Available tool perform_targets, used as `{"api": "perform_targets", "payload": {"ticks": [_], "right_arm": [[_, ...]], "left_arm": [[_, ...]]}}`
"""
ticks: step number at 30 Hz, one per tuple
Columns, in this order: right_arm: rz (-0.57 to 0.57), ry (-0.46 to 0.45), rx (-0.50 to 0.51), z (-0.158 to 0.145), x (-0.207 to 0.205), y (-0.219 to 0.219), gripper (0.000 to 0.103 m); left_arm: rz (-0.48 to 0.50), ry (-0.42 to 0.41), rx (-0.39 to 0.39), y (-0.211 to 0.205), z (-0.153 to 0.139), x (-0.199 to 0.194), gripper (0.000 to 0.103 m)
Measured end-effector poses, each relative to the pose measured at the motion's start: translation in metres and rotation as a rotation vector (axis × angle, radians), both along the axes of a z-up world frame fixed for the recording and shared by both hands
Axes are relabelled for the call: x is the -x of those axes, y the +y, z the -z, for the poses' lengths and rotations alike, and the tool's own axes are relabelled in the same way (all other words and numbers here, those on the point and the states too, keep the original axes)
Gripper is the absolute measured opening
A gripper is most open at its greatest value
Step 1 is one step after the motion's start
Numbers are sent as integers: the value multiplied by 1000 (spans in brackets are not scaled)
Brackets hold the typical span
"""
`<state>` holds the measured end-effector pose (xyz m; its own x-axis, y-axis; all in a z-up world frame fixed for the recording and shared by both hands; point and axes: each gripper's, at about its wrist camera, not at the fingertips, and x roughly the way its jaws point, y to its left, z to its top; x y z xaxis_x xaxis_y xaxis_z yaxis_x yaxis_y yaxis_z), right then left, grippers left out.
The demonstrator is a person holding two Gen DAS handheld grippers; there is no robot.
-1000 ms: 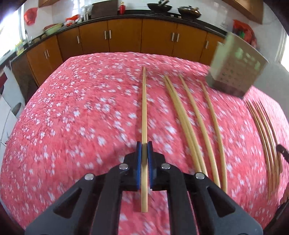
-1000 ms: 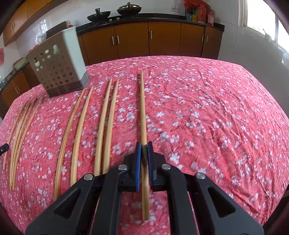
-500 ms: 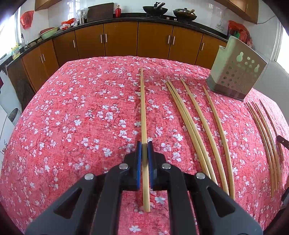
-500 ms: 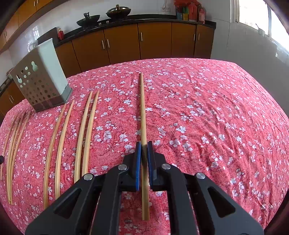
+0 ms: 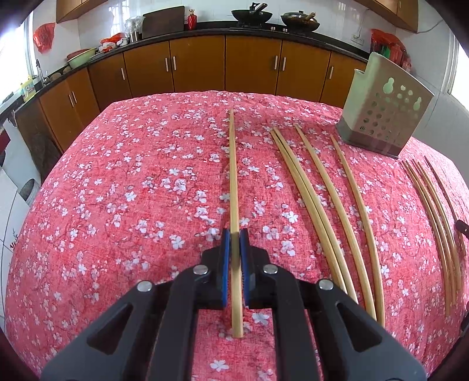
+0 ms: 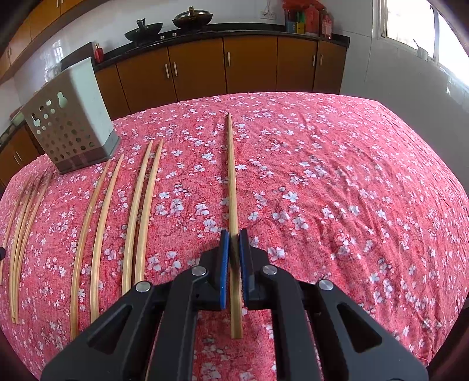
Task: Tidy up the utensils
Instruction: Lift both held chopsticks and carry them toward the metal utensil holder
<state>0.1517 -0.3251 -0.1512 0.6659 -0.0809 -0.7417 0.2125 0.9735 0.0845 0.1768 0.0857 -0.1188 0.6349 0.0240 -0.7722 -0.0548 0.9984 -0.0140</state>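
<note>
My left gripper [image 5: 234, 237] is shut on a light bamboo chopstick [image 5: 233, 175] that points straight ahead above the red floral tablecloth [image 5: 117, 205]. My right gripper [image 6: 234, 237] is shut on another bamboo chopstick [image 6: 231, 170], also pointing ahead. Several more light chopsticks [image 5: 322, 190] lie side by side on the cloth; they also show in the right wrist view [image 6: 117, 211]. A darker bundle of chopsticks [image 5: 433, 211] lies further out, seen at the left in the right wrist view [image 6: 23, 222]. The perforated metal utensil holder [image 5: 384, 111] stands upright behind them, also in the right wrist view [image 6: 70, 120].
Brown kitchen cabinets [image 5: 199, 67] with a dark counter run behind the table. Woks [image 5: 252, 14] sit on the counter. A window [image 6: 416, 26] is at the right. The cloth falls off at the table's edges.
Both grippers have drawn back and lifted a little with their chopsticks still held, so the holder and loose chopsticks look slightly farther away. The holder's motion blur is gone.
</note>
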Motion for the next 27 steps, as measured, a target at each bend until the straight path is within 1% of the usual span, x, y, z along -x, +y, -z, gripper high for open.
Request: {"api": "perform_targets", "payload": {"ticks": [8,9,10,12,18,21,27], "right_arm": [[-9,0,-10,-3,-1,-4,7],[-10,-7,-15,-5,0,-4,7],[-10,-36,-22,-12,4,-6,7],[-4,-79,-17,-24,10,-7,7],[0,-206,-6,-67,25,-13,7],[1,-248,-11,-80,29,-12,7],[-2,-348,-25,-115,29,-15,7]], "left_arm": [[-3,-2,-26,-2,-1,3,8],[-2,-7,-24,-1,-3,4,8],[0,-20,-20,-1,-7,7,8],[3,-61,-14,2,-19,14,8],[16,-212,5,7,-69,33,8],[19,-271,15,8,-90,39,8],[16,-362,35,2,-128,36,8]]}}
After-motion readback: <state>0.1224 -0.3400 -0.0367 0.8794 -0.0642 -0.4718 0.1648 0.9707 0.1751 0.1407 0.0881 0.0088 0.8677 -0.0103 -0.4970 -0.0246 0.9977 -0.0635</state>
